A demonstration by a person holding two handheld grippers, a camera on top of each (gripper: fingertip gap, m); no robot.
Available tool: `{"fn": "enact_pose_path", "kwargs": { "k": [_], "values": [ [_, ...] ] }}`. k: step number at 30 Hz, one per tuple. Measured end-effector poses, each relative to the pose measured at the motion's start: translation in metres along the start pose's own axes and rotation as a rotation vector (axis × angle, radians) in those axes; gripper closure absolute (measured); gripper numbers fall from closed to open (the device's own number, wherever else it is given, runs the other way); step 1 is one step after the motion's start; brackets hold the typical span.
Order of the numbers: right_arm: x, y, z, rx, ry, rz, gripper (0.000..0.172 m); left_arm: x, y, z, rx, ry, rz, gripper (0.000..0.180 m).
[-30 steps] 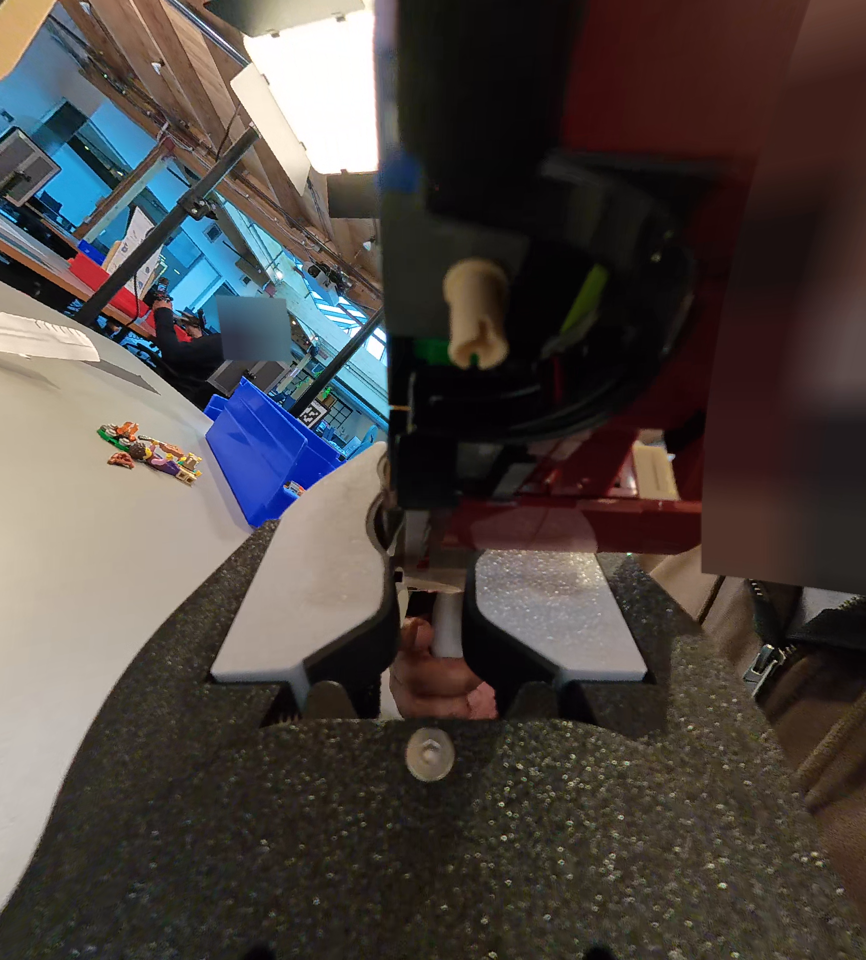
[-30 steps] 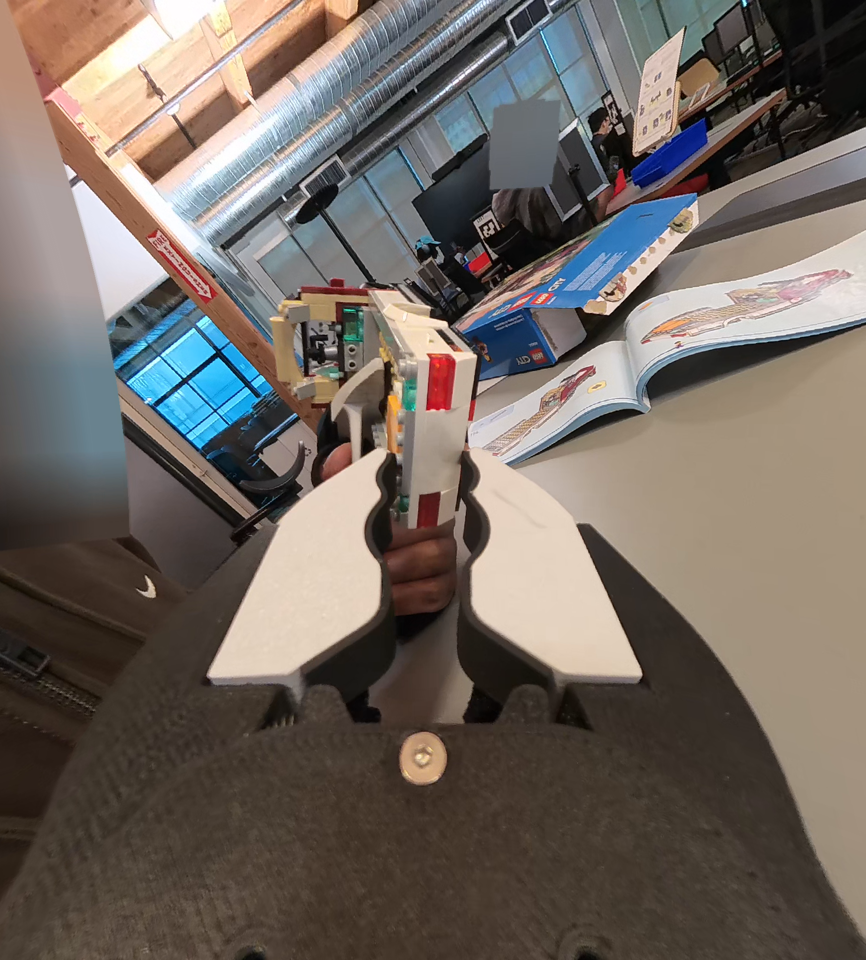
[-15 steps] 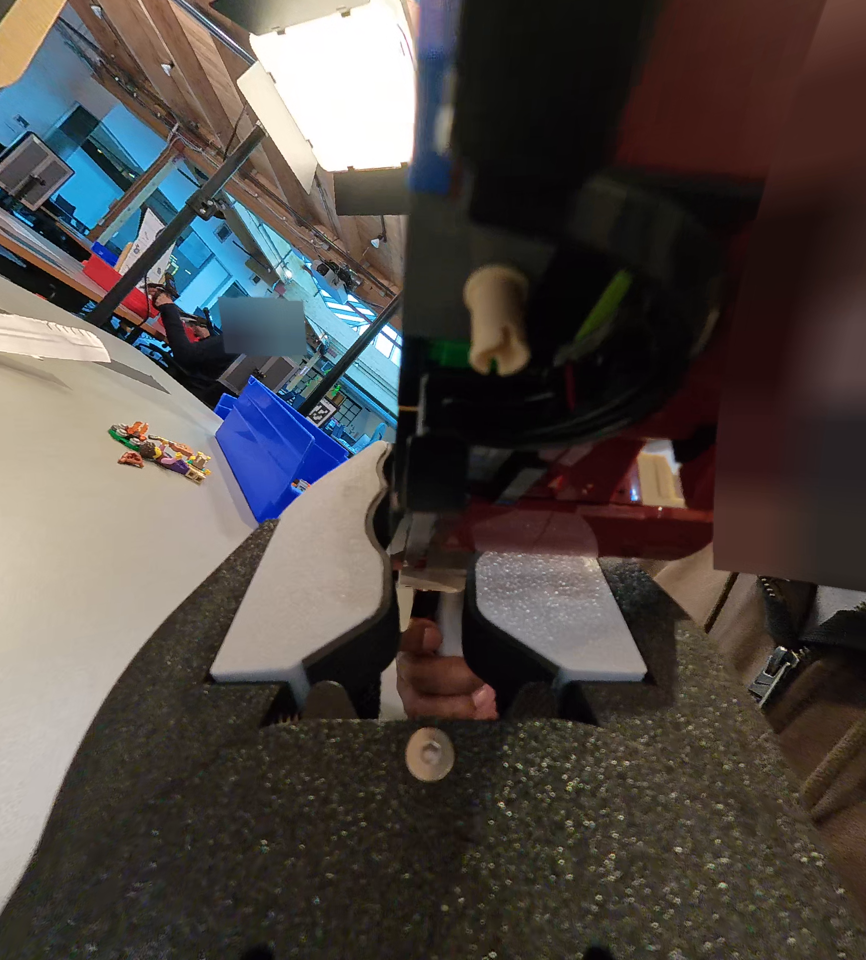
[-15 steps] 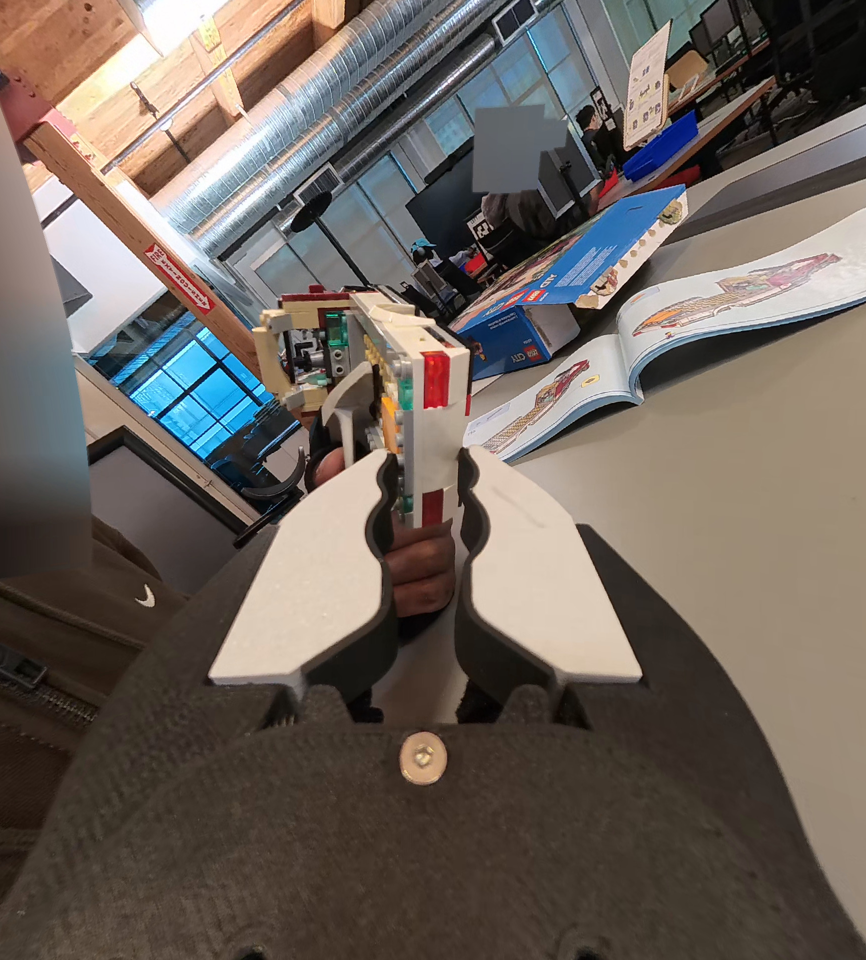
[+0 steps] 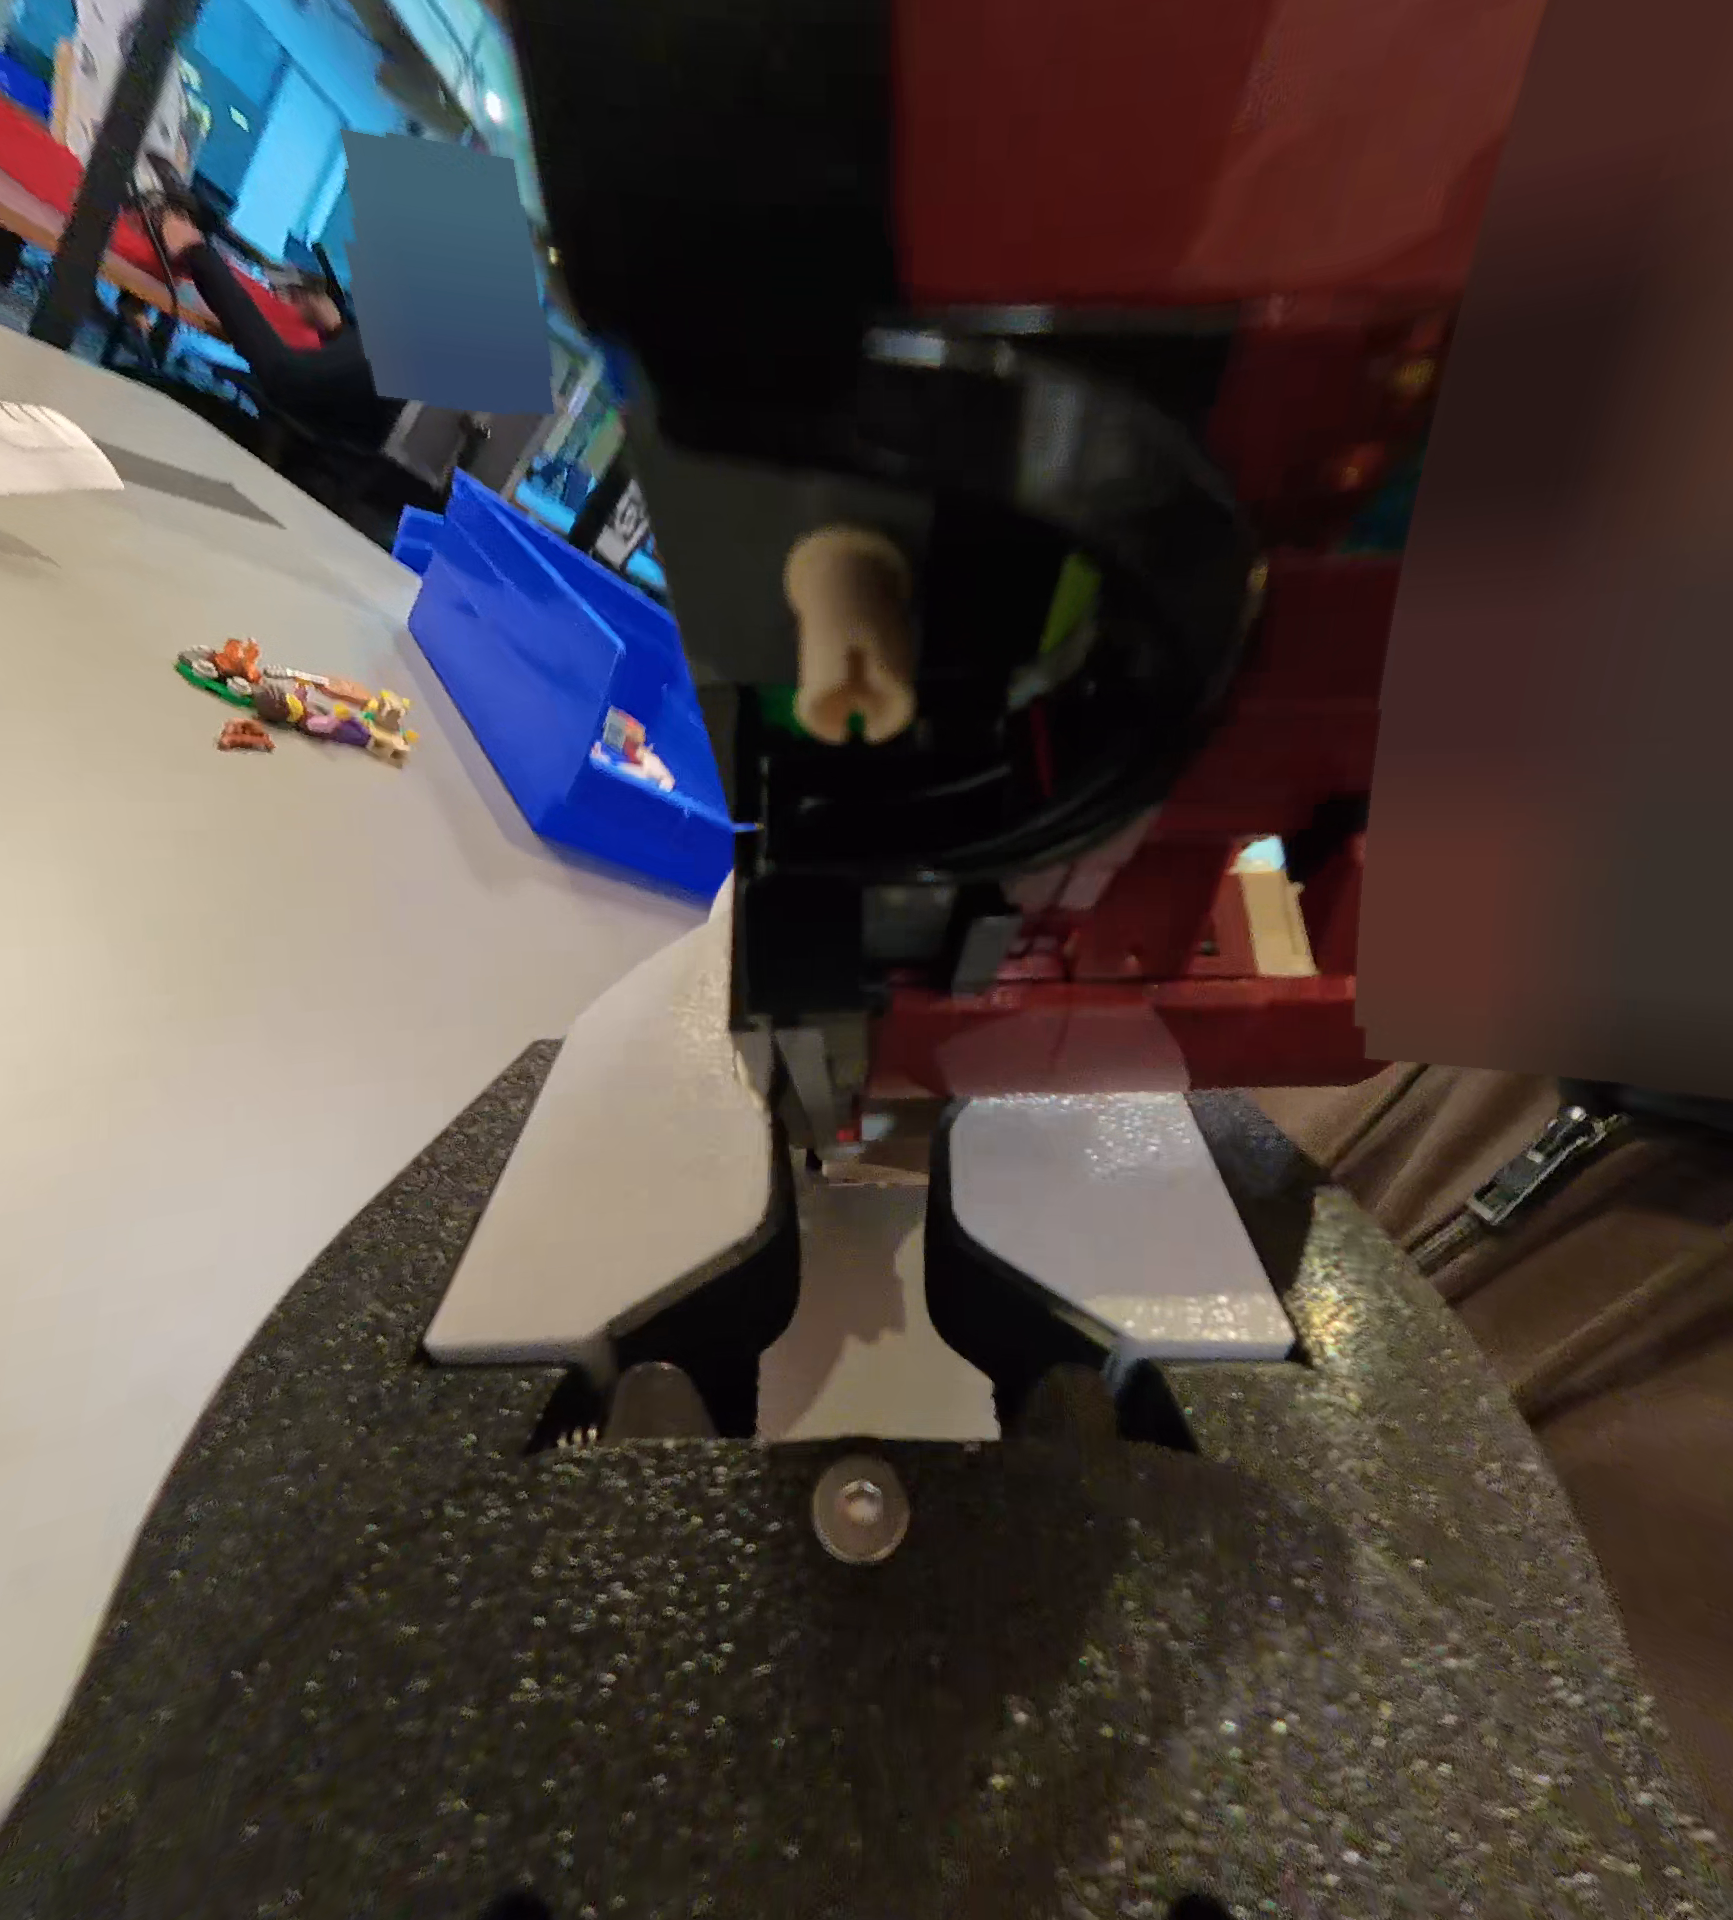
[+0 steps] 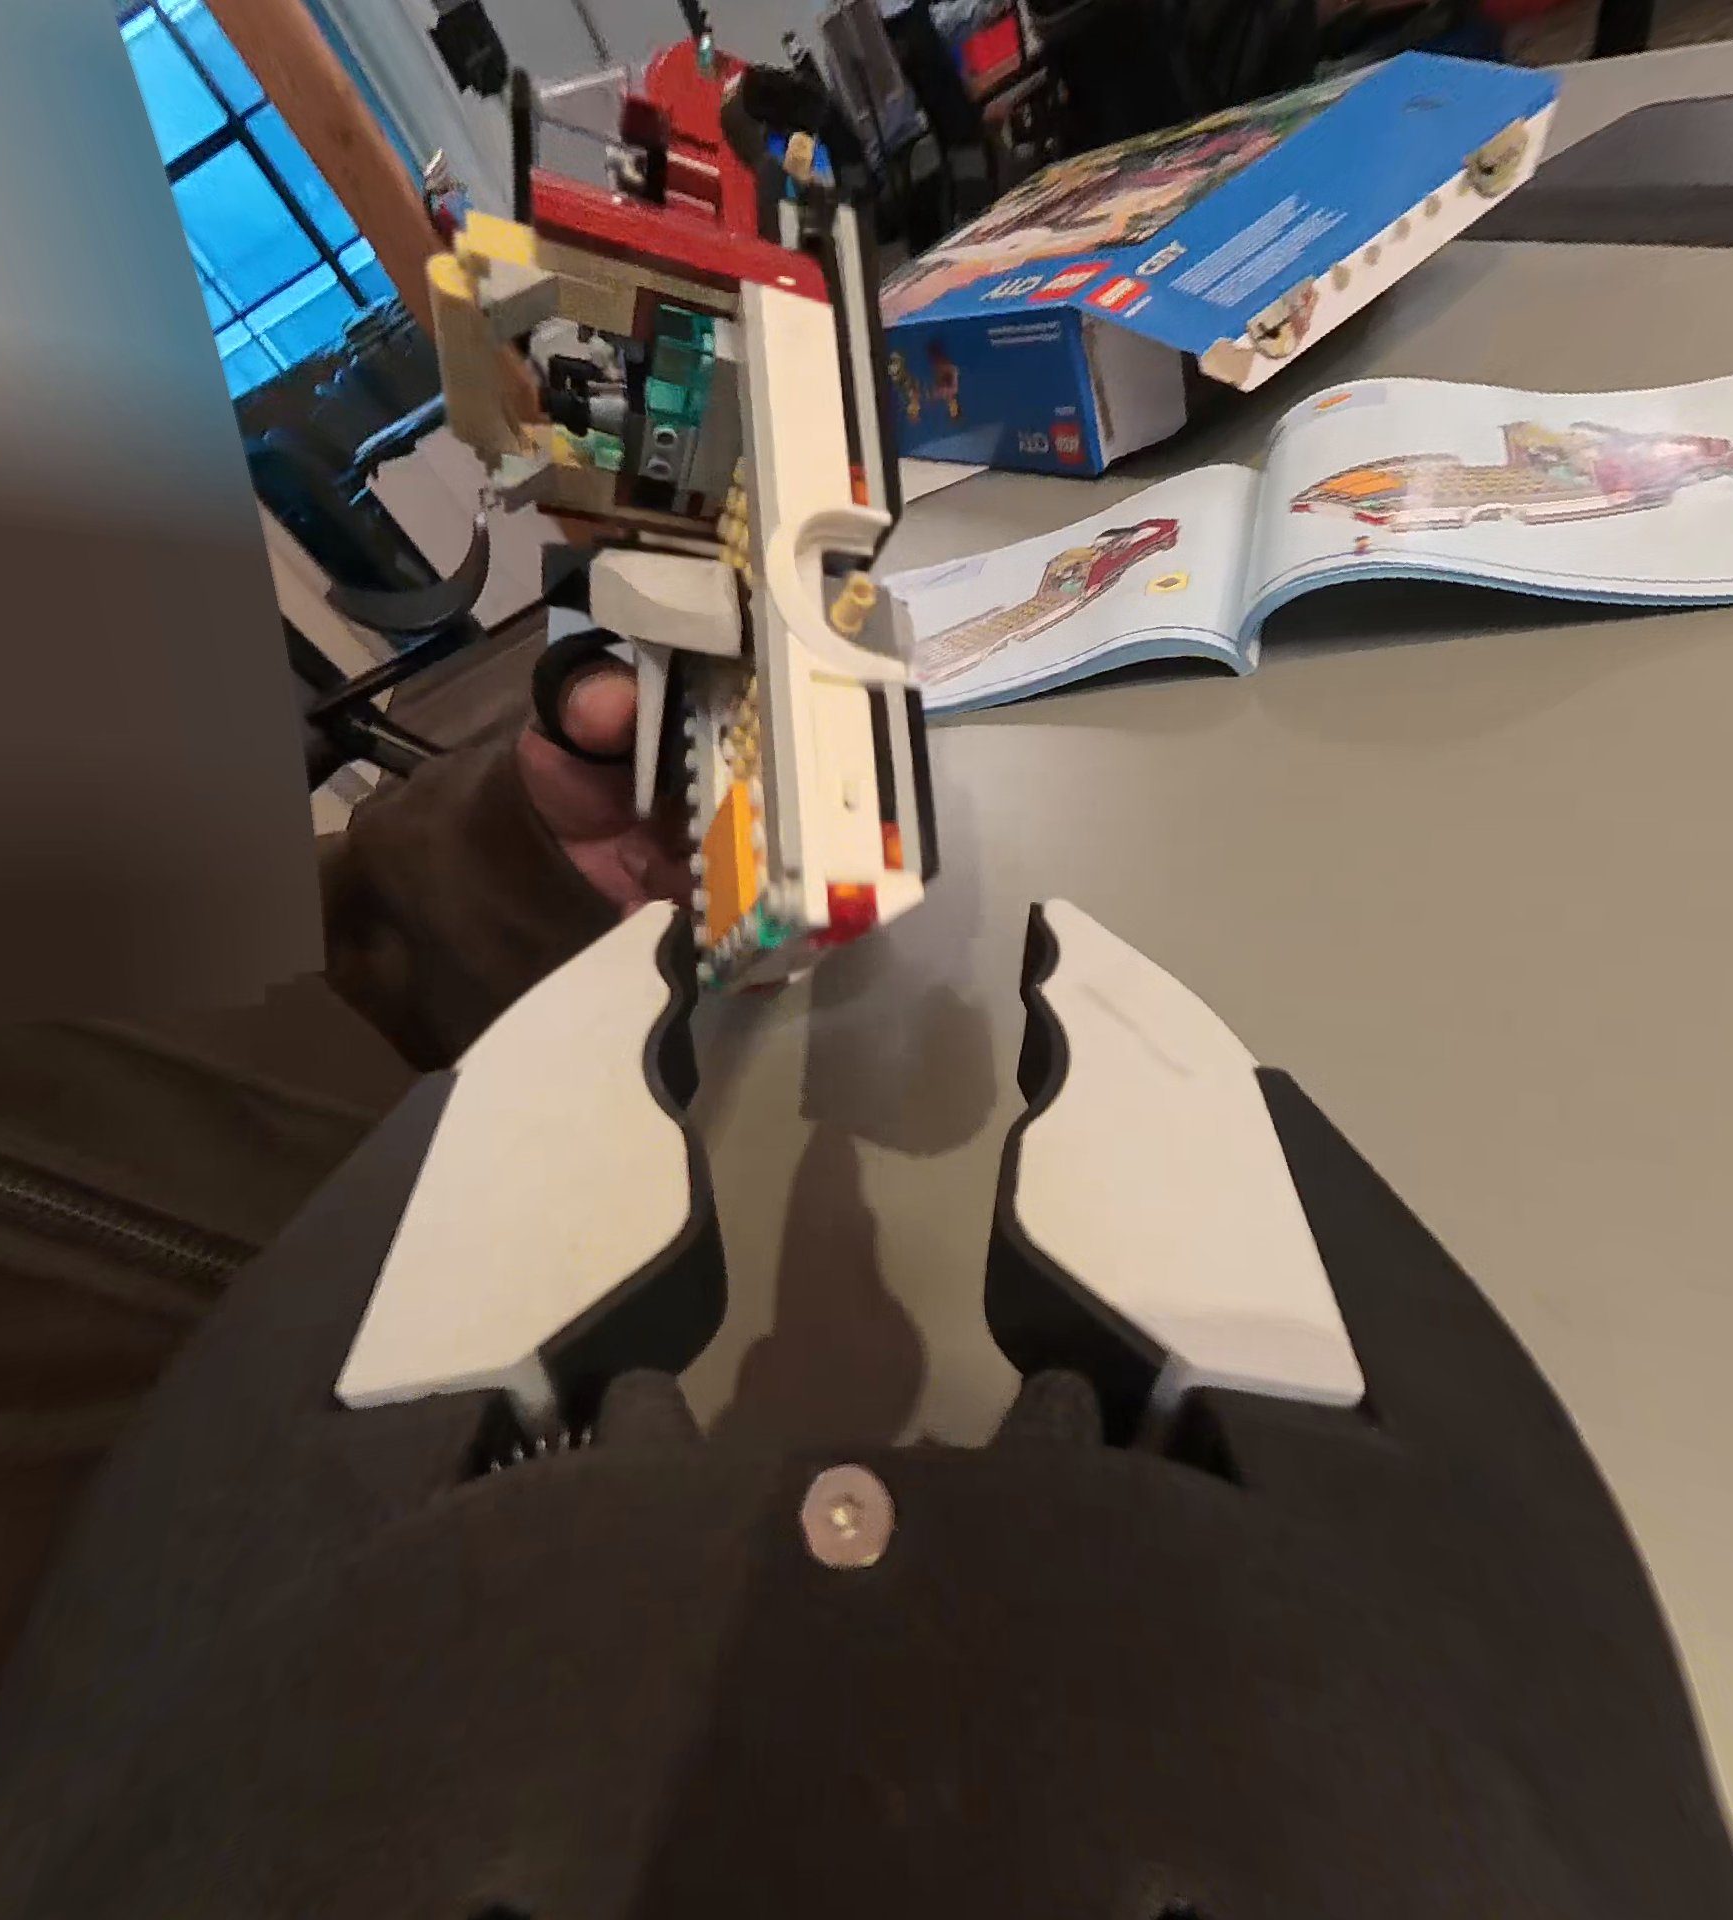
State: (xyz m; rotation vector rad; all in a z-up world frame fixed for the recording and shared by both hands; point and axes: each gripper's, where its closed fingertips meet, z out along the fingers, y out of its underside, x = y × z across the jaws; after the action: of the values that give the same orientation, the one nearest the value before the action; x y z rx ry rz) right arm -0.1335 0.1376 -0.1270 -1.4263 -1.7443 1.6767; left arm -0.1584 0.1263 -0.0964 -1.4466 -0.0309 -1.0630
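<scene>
Two tools are seen above a grey counter (image 6: pixel 1361 935). The right tool (image 6: pixel 851 914) is spread wide open and nothing is gripped in it: the lower end of a white, red and tan brick model (image 6: pixel 800 582) hangs just beside its left finger (image 6: pixel 571 1091), while its right finger (image 6: pixel 1153 1122) stands well apart from the model. Behind the model a hand (image 6: pixel 581 790) in a brown sleeve is seen. The left tool (image 5: pixel 862 1049) is closed on the same model, whose dark and red underside fills the view right in front of it and is wedged between the two fingers; a tan peg (image 5: pixel 846 644) sticks out of that underside. Farther along the counter, an open instruction booklet (image 6: pixel 1464 520) is laid flat, and beyond it a blue cardboard box (image 6: pixel 1205 208) is left with its flap raised. On the other side, a small pile of coloured bricks (image 5: pixel 301 696) is scattered near a blue bin (image 5: pixel 529 665).
</scene>
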Motion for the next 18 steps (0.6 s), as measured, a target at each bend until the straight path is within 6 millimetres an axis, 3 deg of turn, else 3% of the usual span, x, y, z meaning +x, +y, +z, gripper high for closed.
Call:
{"fn": "enact_pose_path", "kwargs": {
  "k": [5,8,18],
  "values": [
    [-0.006,0.013,0.009,-0.078,-0.057,-0.051,0.120,0.001,0.016,0.007,-0.144,-0.021,0.049,0.157],
    [-0.006,0.019,0.011,-0.094,-0.075,-0.056,0.131,-0.003,0.019,0.007,-0.167,-0.037,0.033,0.157],
    [-0.013,0.027,0.009,-0.100,-0.154,-0.043,0.137,0.003,0.027,0.010,-0.196,0.013,0.005,0.155]
  ]
}}
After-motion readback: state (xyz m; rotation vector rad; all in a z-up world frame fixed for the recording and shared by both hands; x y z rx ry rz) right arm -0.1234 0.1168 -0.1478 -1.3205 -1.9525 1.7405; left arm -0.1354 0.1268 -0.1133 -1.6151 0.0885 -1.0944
